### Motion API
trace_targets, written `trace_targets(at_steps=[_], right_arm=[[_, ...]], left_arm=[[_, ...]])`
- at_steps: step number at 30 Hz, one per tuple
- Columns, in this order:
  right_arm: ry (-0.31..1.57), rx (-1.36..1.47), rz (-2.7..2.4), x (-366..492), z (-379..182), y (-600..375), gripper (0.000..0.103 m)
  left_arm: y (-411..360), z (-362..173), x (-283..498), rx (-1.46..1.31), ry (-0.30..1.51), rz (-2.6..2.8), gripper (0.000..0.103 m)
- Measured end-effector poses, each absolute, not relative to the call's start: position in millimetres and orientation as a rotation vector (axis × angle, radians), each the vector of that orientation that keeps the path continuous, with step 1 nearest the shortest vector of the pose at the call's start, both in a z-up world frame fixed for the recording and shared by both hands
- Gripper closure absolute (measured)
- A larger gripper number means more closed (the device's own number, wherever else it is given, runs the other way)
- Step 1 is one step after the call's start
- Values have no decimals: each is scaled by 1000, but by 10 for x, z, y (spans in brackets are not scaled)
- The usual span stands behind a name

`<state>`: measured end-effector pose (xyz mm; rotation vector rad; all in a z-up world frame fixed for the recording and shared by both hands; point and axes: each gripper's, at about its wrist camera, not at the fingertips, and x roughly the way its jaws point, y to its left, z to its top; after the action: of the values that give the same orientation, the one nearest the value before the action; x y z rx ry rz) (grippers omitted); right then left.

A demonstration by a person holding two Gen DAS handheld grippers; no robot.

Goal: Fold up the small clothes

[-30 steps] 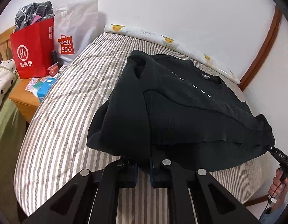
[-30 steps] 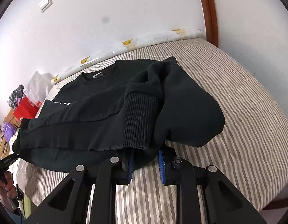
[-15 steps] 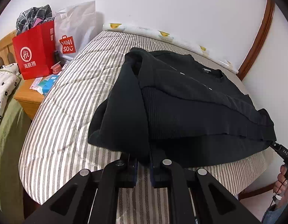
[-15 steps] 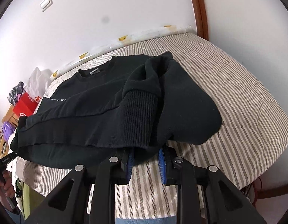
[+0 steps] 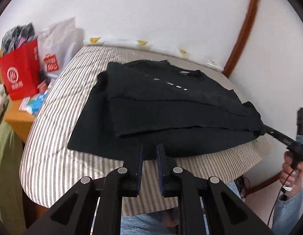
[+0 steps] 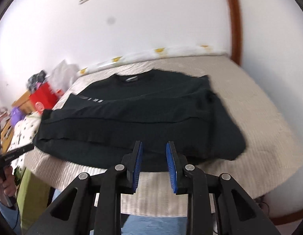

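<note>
A black sweater (image 5: 171, 107) lies on the striped bed (image 5: 53, 117), its lower part folded up over the chest and its collar toward the wall. My left gripper (image 5: 150, 148) has its fingertips on the near hem. Its jaws are opening, with cloth still between the tips. My right gripper (image 6: 153, 146) is shut on the thicker near edge of the sweater (image 6: 141, 117), and black fabric fills the gap between its blue pads. Each gripper shows at the side of the other's view: the right gripper (image 5: 267, 132) and the left gripper (image 6: 32, 146), each at a near corner.
A red paper bag (image 5: 20, 72) and a white bag (image 5: 55, 45) stand on a wooden nightstand (image 5: 18, 121) left of the bed. A patterned bolster (image 5: 131, 41) lines the wall. The person's hand (image 5: 290, 170) and jeans (image 5: 147, 225) are at the bed's near edge.
Both grippers drew back toward the bed's near edge and rose a little, with the hem in them. The sweater came along and now lies flatter, without the bulge at its sides.
</note>
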<state>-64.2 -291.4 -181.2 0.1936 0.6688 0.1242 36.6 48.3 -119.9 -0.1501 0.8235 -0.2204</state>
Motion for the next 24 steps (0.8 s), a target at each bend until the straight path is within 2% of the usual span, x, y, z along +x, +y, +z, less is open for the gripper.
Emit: trace_targets(at_steps=[3,7,12,14,24], right_arm=[[717,174,130,-527,-1972,-2805,87],[765,220,102,-443,-2184,-2868,89],[792,225,91,-392,-2271,-2938,98],[797,228,92,-367,-2264,-2966,99],[836,189,51,-6,-2193,-2988,100]], left_arm=[[415,-1218,401,-135,822,-231,90],[379,-1328,518,-150,844,-237,90],[379,-1465,670,-179,878,-250,92],[387,-1502,728,-184,886,-251,95],[336,-1602,1074,-152,945,-200,95]])
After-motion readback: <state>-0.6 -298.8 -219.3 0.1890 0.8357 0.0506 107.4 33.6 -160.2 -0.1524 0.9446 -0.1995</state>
